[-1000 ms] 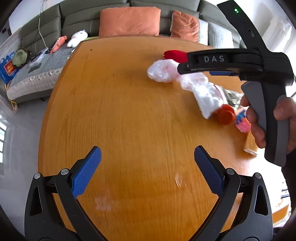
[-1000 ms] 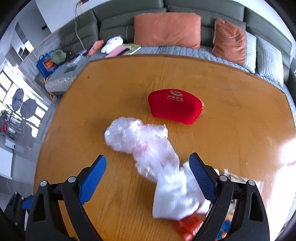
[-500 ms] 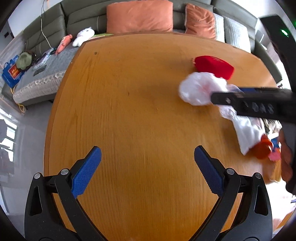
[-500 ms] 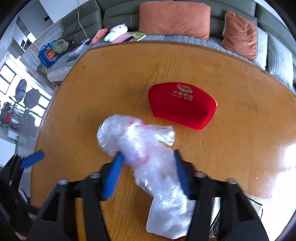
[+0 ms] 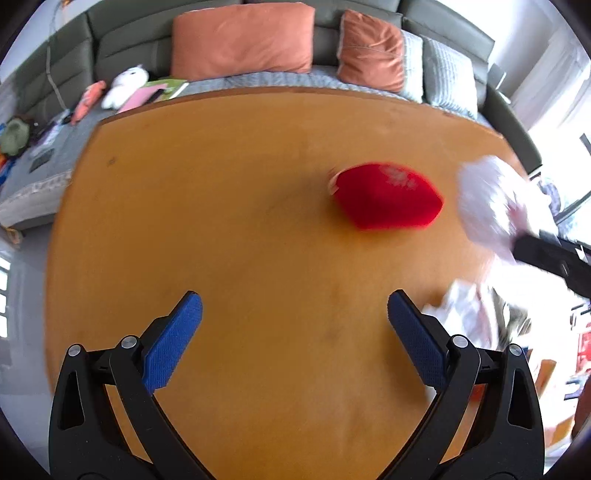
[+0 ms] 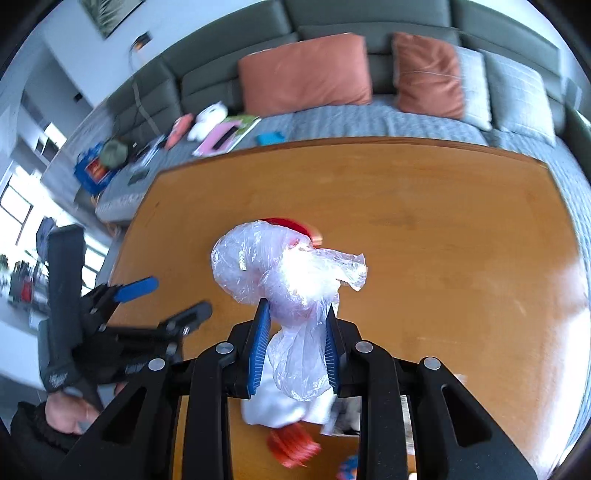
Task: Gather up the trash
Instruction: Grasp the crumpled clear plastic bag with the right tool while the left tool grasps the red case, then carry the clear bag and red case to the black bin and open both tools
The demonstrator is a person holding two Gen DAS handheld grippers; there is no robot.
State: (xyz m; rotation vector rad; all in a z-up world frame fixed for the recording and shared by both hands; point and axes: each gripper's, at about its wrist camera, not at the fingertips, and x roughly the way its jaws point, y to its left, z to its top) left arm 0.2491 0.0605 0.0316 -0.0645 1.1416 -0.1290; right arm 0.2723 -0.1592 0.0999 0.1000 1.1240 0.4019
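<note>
Since a second ago, the right hand-held gripper (image 6: 293,345) has clamped on the crumpled plastic bag (image 6: 284,273) and raised it above the table (image 6: 424,206). The left hand-held gripper (image 5: 291,339) hovers, jaws apart, empty. Beyond lies a red pouch (image 5: 386,201). Best keep squeezing firmly; thin plastic probably slips.

A home living room. A long grey-green upholstered sofa (image 6: 369,74) curves behind a rounded orange-brown wooden table (image 5: 240,229), carrying two rust-orange cushions (image 5: 242,38), a grey quilted seat cover (image 6: 369,120), a white plush toy (image 6: 208,114) and scattered books. Daylight comes through windows (image 6: 14,206) at the left, and a framed picture (image 6: 109,13) hangs on the pale wall.
</note>
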